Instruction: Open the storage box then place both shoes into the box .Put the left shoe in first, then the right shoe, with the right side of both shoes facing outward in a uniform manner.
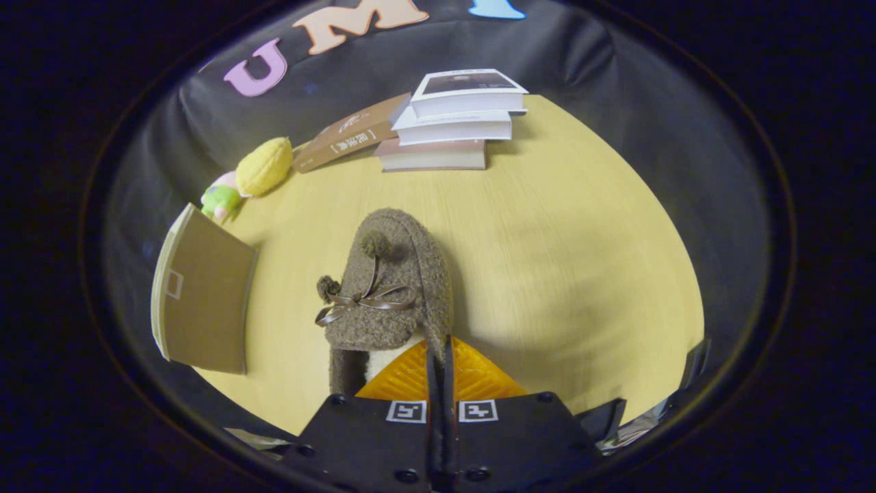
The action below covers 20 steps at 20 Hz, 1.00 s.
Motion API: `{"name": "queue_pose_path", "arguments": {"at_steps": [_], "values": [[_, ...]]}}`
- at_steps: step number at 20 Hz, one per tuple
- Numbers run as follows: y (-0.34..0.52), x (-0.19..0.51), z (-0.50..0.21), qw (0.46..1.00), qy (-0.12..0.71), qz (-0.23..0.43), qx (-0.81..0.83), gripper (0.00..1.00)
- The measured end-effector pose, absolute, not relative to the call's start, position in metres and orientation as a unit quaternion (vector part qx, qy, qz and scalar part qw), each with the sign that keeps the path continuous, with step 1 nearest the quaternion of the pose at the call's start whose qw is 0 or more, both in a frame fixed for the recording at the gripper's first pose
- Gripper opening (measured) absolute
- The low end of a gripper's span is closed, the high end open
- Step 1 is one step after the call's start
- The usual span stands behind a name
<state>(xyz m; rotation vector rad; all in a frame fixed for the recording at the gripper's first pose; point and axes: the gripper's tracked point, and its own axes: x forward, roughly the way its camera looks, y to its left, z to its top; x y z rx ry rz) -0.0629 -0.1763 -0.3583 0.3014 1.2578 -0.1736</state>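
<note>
Gripper [439, 356] fingers pinched together on the back rim of a fuzzy brown slipper [387, 287], angled down over the wooden table [561, 260]. Got a little ribbon bow and two pom-poms on top. Stretches lengthwise straight ahead of the fingers, toe pointing away toward the stacked books [458, 120].

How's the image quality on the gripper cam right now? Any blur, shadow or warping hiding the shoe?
Gripper view: sharp at the brown fuzzy shoe, no motion blur; fisheye bends the table edge and the leaning cardboard panel; soft shadows fall right of the shoe and beside the stacked books; no glare. The gripper has its fingers pressed together at the shoe's heel rim.
</note>
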Motion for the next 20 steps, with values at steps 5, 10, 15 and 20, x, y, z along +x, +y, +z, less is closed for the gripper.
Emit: {"name": "queue_pose_path", "arguments": {"at_steps": [5,10,15,20], "values": [[-0.151,-0.06,-0.334,0.796,0.575,-0.096,0.161,0.04],[-0.105,-0.049,-0.304,0.803,0.561,-0.091,0.18,0.03],[-0.055,-0.032,-0.273,0.813,0.547,-0.073,0.185,0.04],[-0.003,-0.009,-0.241,0.822,0.53,-0.049,0.201,0.03]]}}
